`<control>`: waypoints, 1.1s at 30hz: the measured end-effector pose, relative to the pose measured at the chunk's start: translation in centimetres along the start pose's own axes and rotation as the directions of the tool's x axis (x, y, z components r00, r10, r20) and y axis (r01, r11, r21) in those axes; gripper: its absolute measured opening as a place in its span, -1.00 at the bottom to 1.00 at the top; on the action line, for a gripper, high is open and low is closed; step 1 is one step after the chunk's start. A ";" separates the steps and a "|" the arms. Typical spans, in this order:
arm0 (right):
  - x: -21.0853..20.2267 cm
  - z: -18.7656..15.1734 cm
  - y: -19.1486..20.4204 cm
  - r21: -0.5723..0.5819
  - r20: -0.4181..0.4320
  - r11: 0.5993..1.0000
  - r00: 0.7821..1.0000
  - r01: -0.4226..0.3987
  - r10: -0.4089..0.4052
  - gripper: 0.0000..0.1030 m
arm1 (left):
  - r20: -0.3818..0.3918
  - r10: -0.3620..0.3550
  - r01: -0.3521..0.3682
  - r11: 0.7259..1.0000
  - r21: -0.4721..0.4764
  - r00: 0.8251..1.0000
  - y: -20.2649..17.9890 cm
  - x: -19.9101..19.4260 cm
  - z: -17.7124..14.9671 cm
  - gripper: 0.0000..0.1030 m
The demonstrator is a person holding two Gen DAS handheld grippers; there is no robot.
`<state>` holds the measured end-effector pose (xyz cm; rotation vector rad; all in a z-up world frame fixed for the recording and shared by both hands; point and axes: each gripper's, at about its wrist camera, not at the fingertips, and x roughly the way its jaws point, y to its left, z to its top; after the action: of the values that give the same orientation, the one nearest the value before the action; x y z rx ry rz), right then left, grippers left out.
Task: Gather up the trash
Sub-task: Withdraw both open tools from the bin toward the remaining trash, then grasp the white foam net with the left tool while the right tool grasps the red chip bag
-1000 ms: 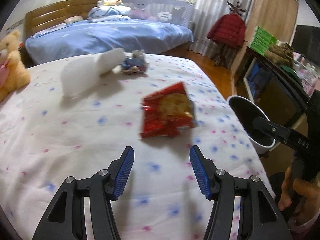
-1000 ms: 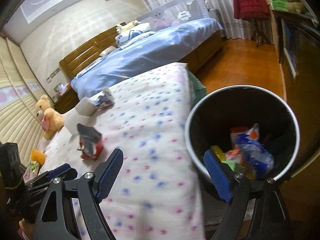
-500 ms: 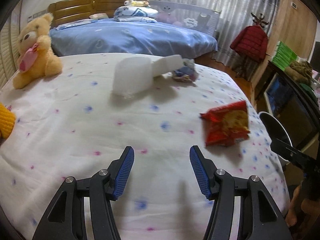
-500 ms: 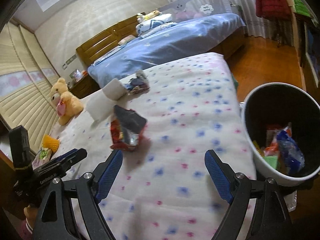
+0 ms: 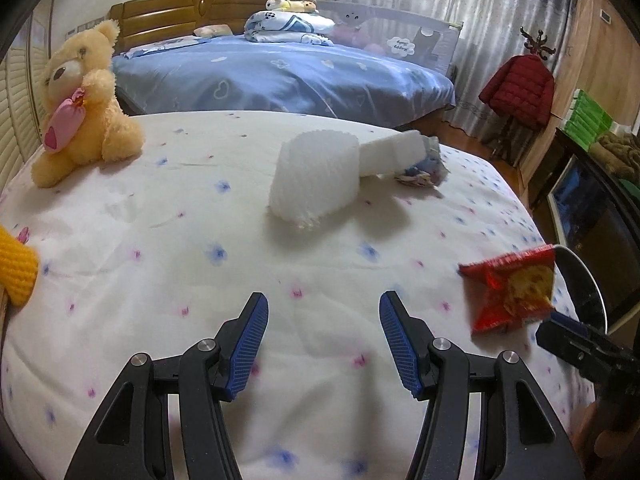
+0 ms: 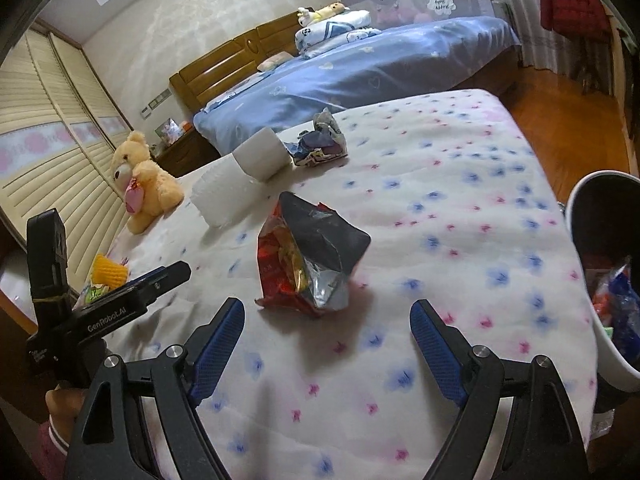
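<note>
I am working over the flower-print quilt that covers the near bed, with the blue bed beyond it. The trash bin stands off the quilt's right edge and already holds wrappers. A teddy bear sits at the far left, not trash by my reading.

Two white foam rolls lie mid-quilt, touching each other, and a crumpled blue-and-silver wrapper rests just beside the farther roll. The red snack bag stands torn open, its silver lining showing, directly ahead of the right gripper.

Tool state: the right gripper is released, jaws wide, nothing between them. The left gripper is likewise released over bare quilt, jaws half apart, empty.

Step in hand, as I judge it: take the red snack bag with the right gripper. I would come down astride the upright silver flap and pinch the foil itself, not the quilt beneath. The bag is light and may slide or collapse, so close slowly, then carry it to the bin at right.

Legible writing: "GenRobot.AI" on the left tool's body, seen from the right wrist. The bag's print is unreadable.
</note>
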<state>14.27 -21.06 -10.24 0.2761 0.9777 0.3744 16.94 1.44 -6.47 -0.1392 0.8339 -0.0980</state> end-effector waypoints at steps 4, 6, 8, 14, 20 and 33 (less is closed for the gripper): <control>0.9 0.6 0.2 0.008 -0.009 1.000 1.000 -0.004 0.004 0.67 | -0.003 0.001 -0.001 1.000 -0.009 1.000 0.8 1.4 1.4 0.12; 1.4 0.9 0.3 0.014 -0.015 1.000 1.000 -0.004 0.004 0.67 | -0.009 0.010 -0.010 1.000 -0.011 1.000 1.1 2.4 2.4 0.12; 1.7 1.1 0.3 0.017 -0.015 1.000 1.000 0.001 0.000 0.67 | -0.011 0.017 -0.017 1.000 -0.012 1.000 1.3 3.3 3.2 0.12; 2.8 2.0 0.2 0.023 -0.016 1.000 1.000 0.007 -0.007 0.64 | -0.006 0.034 -0.034 0.999 0.006 0.999 1.7 6.1 5.5 0.12; 3.5 2.6 0.0 0.022 -0.014 1.000 1.000 0.014 -0.013 0.20 | 0.015 0.036 -0.036 0.999 0.022 0.999 1.8 8.5 7.0 0.07; 3.0 2.1 0.3 0.010 0.004 1.000 1.000 -0.013 0.013 -0.52 | 0.025 -0.008 0.007 1.000 0.030 1.000 0.5 7.0 4.7 -0.67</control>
<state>17.54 -19.57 -11.25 0.2919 0.9747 0.3806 25.12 1.31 -8.49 -0.1157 0.8064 -0.1156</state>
